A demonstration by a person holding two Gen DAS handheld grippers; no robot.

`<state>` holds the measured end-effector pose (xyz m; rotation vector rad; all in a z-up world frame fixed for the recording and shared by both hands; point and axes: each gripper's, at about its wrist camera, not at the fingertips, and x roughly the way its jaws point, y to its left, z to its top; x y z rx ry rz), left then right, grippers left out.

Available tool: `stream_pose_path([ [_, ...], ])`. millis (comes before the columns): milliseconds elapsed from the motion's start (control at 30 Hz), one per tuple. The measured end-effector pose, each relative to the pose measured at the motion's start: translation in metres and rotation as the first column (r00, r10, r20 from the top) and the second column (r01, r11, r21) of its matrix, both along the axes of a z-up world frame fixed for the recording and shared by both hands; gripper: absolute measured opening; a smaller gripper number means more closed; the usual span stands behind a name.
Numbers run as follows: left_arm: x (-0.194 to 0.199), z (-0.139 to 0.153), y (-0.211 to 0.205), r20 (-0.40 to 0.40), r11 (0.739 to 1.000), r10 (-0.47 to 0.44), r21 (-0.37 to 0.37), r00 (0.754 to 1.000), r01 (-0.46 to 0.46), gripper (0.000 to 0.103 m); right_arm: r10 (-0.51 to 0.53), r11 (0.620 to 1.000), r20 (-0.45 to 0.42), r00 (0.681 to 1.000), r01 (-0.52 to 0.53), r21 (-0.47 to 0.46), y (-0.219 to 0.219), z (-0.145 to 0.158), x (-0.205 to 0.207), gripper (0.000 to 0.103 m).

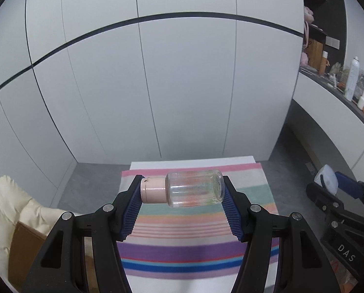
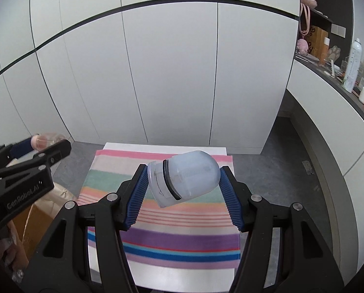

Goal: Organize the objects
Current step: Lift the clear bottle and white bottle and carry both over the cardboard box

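Observation:
My left gripper (image 1: 182,191) is shut on a clear bottle with a pink cap (image 1: 194,191), held sideways end to end, cap against the left pad. It hangs in the air above a striped cloth (image 1: 194,234) on a white table (image 1: 191,164). My right gripper (image 2: 183,178) is shut on a frosted white, dome-topped container (image 2: 189,177), also lying crosswise between the blue pads, above the same striped cloth (image 2: 182,229). In the left wrist view the right gripper (image 1: 328,185) shows at the right edge with the container. The right wrist view catches the left gripper (image 2: 45,146) at the left edge.
White cabinet doors (image 1: 157,85) fill the background behind the table. A dark shelf (image 2: 333,78) at the right holds a tall white spray bottle (image 2: 353,66) and several small items. A cardboard box (image 1: 25,249) and a cream cushion (image 1: 8,200) sit at the lower left.

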<state>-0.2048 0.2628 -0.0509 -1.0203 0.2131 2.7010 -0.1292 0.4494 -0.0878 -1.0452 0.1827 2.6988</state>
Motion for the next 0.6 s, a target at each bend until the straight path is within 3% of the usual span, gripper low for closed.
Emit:
stream_pose_path([
  [300, 0.064, -0.008, -0.059, -0.001, 0.998, 0.050, 0.031, 0.999, -0.050, 0.062, 0.009, 0.999, 0.016, 1.000, -0.009, -0.040, -0.020, -0.015, 0.075, 0.061],
  [400, 0.084, -0.010, -0.081, 0.010, 0.994, 0.074, 0.075, 0.997, -0.075, 0.062, 0.012, 0.999, 0.036, 0.999, -0.010, -0.040, -0.025, -0.022, 0.104, 0.061],
  [600, 0.133, -0.020, -0.097, 0.007, 0.994, 0.079, 0.076, 0.997, -0.079, 0.062, 0.018, 0.994, 0.060, 0.998, -0.011, -0.111, -0.040, -0.034, 0.158, 0.061],
])
